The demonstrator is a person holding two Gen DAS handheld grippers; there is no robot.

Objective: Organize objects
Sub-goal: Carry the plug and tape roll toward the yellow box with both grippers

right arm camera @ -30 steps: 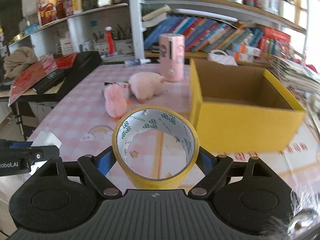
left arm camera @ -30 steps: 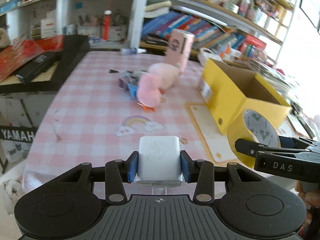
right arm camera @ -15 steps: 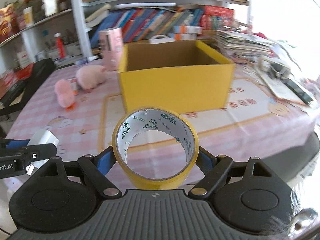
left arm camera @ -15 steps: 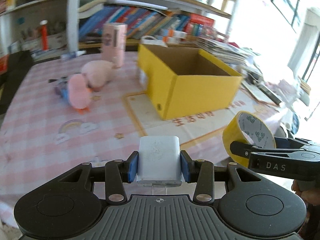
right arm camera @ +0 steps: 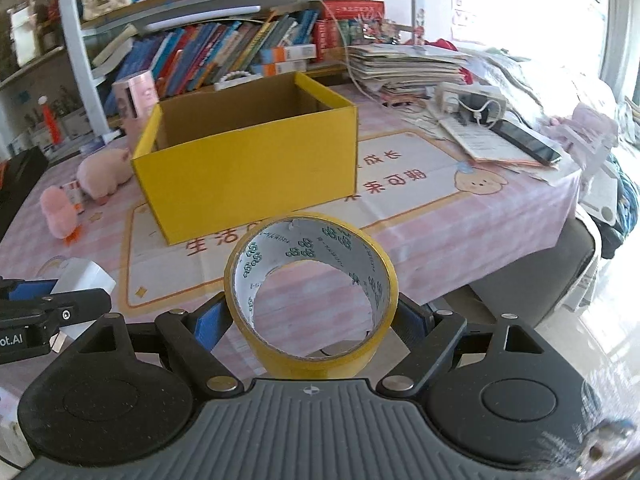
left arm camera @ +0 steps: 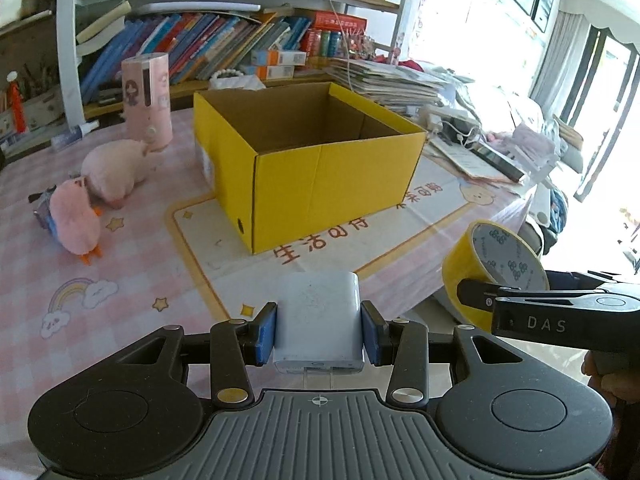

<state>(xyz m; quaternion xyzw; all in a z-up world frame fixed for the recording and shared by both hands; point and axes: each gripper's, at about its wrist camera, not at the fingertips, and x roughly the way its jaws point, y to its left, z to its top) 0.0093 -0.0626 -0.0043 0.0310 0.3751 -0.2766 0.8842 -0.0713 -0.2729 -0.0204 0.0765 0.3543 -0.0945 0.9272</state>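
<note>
My left gripper (left arm camera: pixel 319 326) is shut on a white charger block (left arm camera: pixel 319 312), held above the table's front edge. My right gripper (right arm camera: pixel 310 316) is shut on a yellow tape roll (right arm camera: pixel 310 292), which also shows in the left wrist view (left arm camera: pixel 494 266) at the right. An open yellow cardboard box (left arm camera: pixel 320 184) stands on the pink checked table ahead of both grippers; it also shows in the right wrist view (right arm camera: pixel 248 164). What shows of its inside looks empty. The charger also shows in the right wrist view (right arm camera: pixel 86 278) at the left.
Two pink plush toys (left arm camera: pixel 76 220) (left arm camera: pixel 116 168) and a pink cylinder (left arm camera: pixel 147 100) sit left of the box. Papers, a phone (right arm camera: pixel 524 142) and a power strip lie at the right. Bookshelves stand behind the table.
Both views have swung to the right, so the yellow box now sits centred ahead. Both grippers keep hold of their objects.
</note>
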